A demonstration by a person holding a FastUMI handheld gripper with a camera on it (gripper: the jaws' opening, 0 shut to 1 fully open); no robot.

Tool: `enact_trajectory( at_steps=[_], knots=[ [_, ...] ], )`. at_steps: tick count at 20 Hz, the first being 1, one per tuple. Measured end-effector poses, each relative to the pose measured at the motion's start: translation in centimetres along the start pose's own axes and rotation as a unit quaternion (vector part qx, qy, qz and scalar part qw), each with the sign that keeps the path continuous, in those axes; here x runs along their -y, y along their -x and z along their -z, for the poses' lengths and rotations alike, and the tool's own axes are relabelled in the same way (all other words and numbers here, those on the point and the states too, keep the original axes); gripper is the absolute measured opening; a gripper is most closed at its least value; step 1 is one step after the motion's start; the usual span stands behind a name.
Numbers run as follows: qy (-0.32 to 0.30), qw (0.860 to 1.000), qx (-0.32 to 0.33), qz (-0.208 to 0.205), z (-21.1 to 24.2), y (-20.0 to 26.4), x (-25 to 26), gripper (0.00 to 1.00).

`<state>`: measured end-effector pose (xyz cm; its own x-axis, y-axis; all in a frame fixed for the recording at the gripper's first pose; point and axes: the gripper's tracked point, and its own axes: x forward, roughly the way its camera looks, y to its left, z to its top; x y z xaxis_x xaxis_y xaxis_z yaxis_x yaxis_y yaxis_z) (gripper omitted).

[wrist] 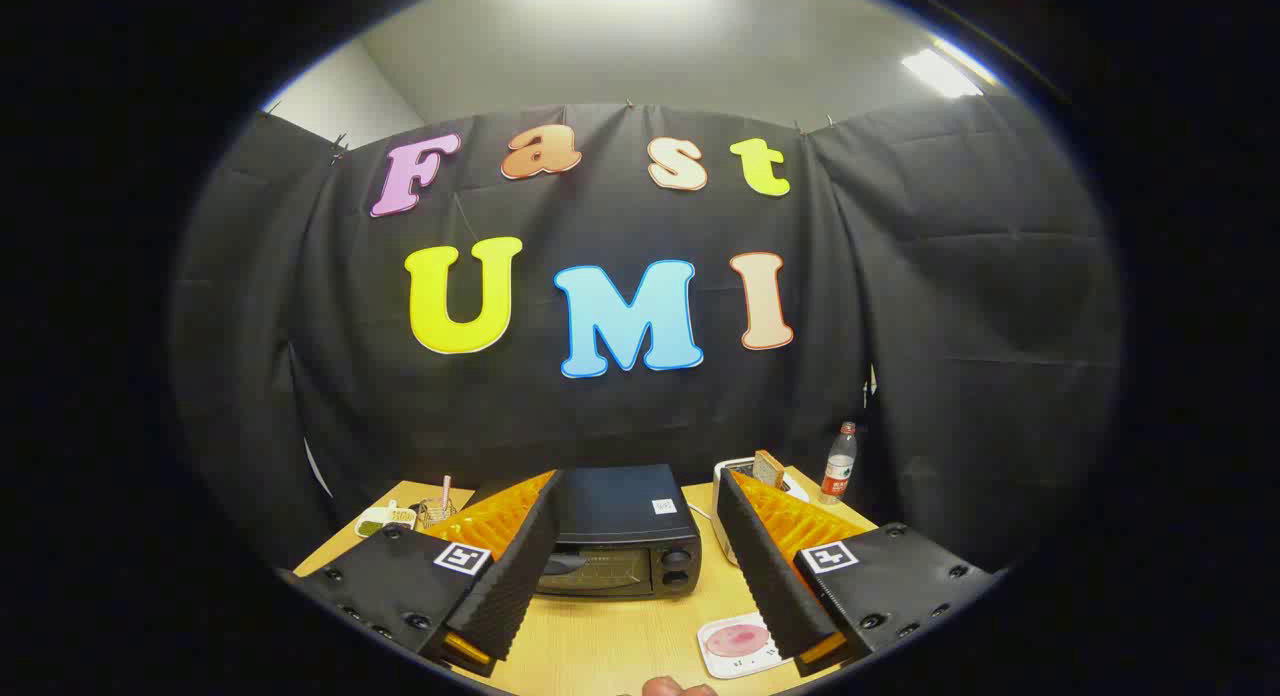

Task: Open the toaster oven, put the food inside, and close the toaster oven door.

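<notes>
The gripper (640,561) has its fingers (515,566) spread wide, and they hold nothing. The oven (620,531) sits straight ahead of them on the desk (600,646), in the gap between the two fingers and a bit farther away. It leans a little toward the left finger, which covers part of its left side. The oven is a black box, wider than it is tall, and its long side runs left to right across the fingers. Its door faces the gripper and is shut. The door has a dark glass window, and I cannot make out a handle for sure. Two round knobs (677,567) sit one above the other on the right end of the front. A small white sticker (664,506) is on the top. The food (737,639) looks like a pink, round slice on a white tray (722,664). It lies on the desk to the right of the oven and nearer than it, just beside the inner edge of the right finger. So I think the door comes first: the fingers need to go forward to the front of the oven. Far off on the right stand a bottle (839,463) and a white toaster with bread (768,468) in it.
</notes>
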<state>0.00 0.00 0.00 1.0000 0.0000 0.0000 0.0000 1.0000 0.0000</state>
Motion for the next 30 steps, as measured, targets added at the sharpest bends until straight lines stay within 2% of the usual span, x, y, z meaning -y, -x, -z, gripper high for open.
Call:
enact_trajectory(
  at_steps=[5,10,20,23,30],
  knots=[
    [-0.014,1.000,-0.013,0.002,0.4,0.4,0.3,0.97],
    [-0.013,1.000,-0.008,0.006,-1.0,0.1,-0.5,0.97],
    [0.002,1.000,-0.007,0.008,-1.0,1.1,-1.8,0.97],
    [0.013,1.000,-0.009,-0.003,-0.8,1.3,-2.7,0.97],
    [0.006,0.999,-0.027,-0.017,0.0,-1.2,-4.2,0.97]
  ],
)
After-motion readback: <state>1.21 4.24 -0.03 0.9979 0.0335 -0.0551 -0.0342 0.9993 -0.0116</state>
